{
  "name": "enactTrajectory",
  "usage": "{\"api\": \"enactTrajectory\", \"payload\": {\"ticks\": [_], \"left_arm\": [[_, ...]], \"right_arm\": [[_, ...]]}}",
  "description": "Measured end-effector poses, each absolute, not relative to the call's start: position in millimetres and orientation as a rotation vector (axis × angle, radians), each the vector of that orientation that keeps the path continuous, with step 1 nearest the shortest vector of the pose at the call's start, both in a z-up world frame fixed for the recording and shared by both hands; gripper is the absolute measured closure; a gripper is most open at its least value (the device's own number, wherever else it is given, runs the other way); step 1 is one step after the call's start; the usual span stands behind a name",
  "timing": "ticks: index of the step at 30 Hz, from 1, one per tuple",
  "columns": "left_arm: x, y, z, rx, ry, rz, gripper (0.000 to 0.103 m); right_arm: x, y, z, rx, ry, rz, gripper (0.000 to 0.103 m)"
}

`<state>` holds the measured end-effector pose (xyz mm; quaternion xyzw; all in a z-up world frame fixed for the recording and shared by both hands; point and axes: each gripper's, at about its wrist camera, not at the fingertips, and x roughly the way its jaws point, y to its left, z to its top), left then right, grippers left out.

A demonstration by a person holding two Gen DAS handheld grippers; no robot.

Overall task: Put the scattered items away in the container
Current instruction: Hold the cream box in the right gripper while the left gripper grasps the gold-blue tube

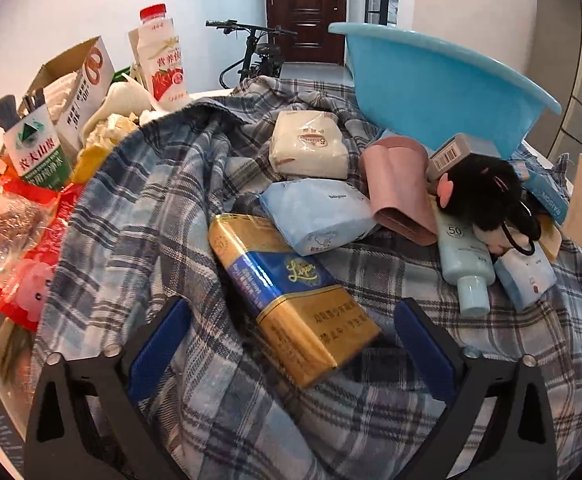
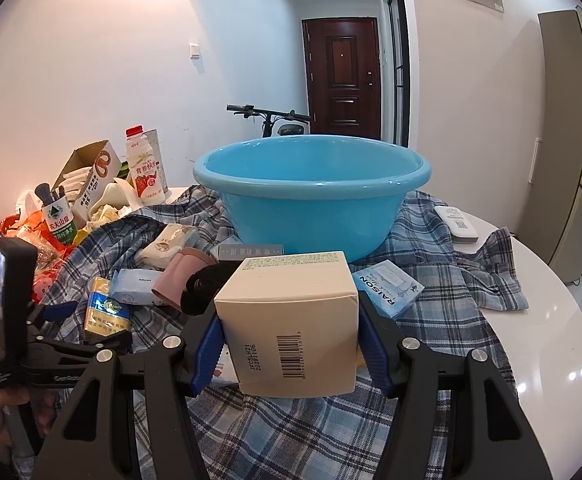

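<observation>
The cream box (image 2: 291, 320) hides the black plush (image 2: 203, 290) behind it

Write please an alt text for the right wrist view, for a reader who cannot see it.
The right tool is shut on a cream box with a barcode, held in front of an empty blue basin on a plaid cloth. Small packets lie scattered on the cloth, and the left tool is at the left edge.
</observation>
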<state>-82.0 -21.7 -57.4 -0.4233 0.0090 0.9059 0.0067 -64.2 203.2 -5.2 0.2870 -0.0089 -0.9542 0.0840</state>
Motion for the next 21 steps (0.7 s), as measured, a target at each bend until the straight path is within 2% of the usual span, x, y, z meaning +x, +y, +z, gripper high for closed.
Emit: {"api": "enactTrajectory", "payload": {"ticks": [2, 4, 7, 8, 9, 21], "left_arm": [[-84.4, -20.6, -59.7, -1.332, 0.04, 2.849, 0.019], [-85.6, -20.5, -60.8, -1.333, 0.027, 2.841, 0.023], [-83.1, -21.0, -58.3, -1.316, 0.031, 2.861, 0.046], [-82.6, -20.9, -57.9, -1.317, 0.046, 2.87, 0.064], [-83.0, -20.5, -59.0, -1.328, 0.063, 2.87, 0.068], [-67.3, -33.4, -39.7, -1.234, 0.001, 2.892, 0.072]], "right_arm": [[-64.6, 203.6, -4.9, 0.858, -0.017, -2.85, 0.04], [-64.6, 204.1, -5.0, 0.858, -0.023, -2.847, 0.04], [-64.9, 205.2, -5.3, 0.859, -0.025, -2.845, 0.04], [-64.8, 205.2, -5.3, 0.86, -0.025, -2.845, 0.04], [-64.9, 204.8, -5.8, 0.861, -0.023, -2.843, 0.04], [-62.6, 198.9, -4.8, 0.856, -0.007, -2.841, 0.04]]}}
